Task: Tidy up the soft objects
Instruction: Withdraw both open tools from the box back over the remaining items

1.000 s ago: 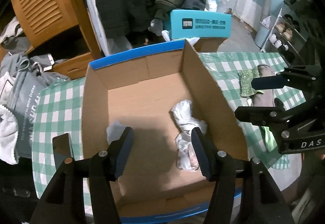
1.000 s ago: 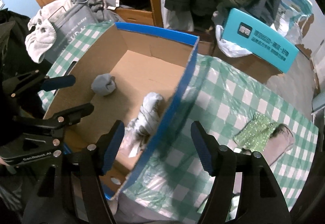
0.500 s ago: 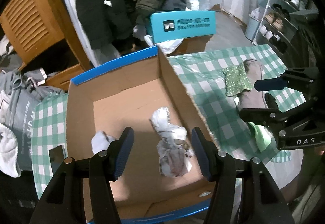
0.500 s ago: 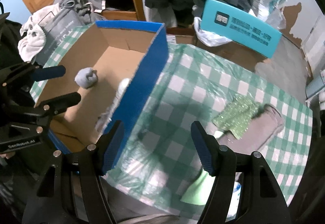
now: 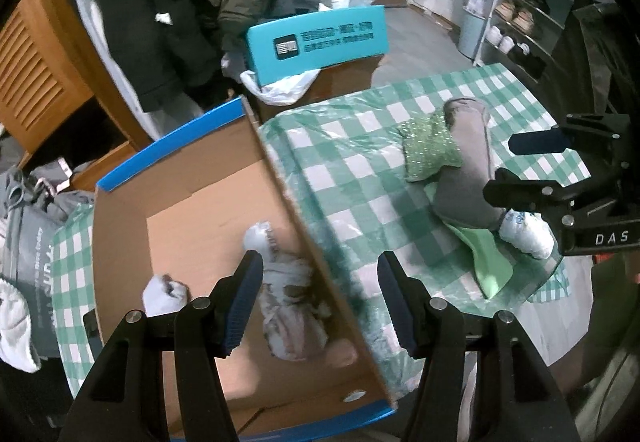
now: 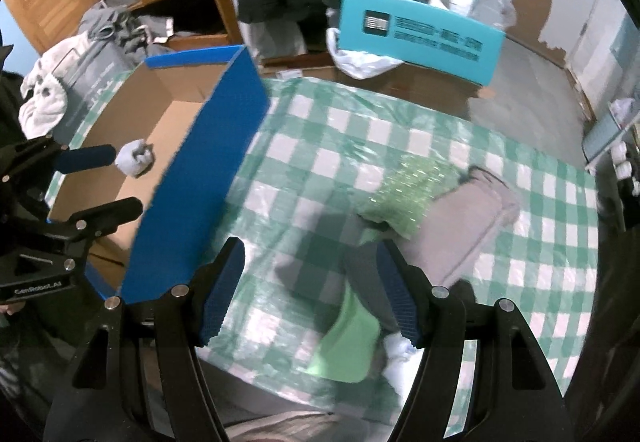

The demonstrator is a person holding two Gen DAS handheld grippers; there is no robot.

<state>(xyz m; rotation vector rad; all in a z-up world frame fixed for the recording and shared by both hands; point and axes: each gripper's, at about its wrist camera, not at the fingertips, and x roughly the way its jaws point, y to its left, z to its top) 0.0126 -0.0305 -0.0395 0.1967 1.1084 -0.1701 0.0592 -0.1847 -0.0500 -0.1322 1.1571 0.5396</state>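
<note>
1. Left wrist view: the left gripper (image 5: 320, 298) hangs with its jaws spread and nothing between them, straddling the right-hand wall of the cardboard box (image 5: 120, 226).
2. Just beyond its left finger, inside the box, lies a rolled whitish cloth bundle (image 5: 288, 290); a small grey balled sock (image 5: 164, 292) sits further left on the box floor.
3. To this gripper's right, on the green checked tablecloth (image 5: 352, 177), lie a sparkly green cloth (image 5: 428, 151), a grey sock (image 5: 468, 165) partly overlapping it, a light green piece (image 5: 486, 254) and a white sock (image 5: 526, 234).
4. Right wrist view: the right gripper (image 6: 310, 296) is likewise spread and empty, above the tablecloth (image 6: 360, 133).
5. The grey sock (image 6: 472, 217) and the sparkly green cloth (image 6: 412, 189) lie ahead and to the right of its fingers; the light green piece (image 6: 348, 342) sits close by its right finger, with the white sock (image 6: 394, 356) partly hidden behind that finger.
6. The box's blue outer wall (image 6: 200, 177) stands to the left of this gripper.
</note>
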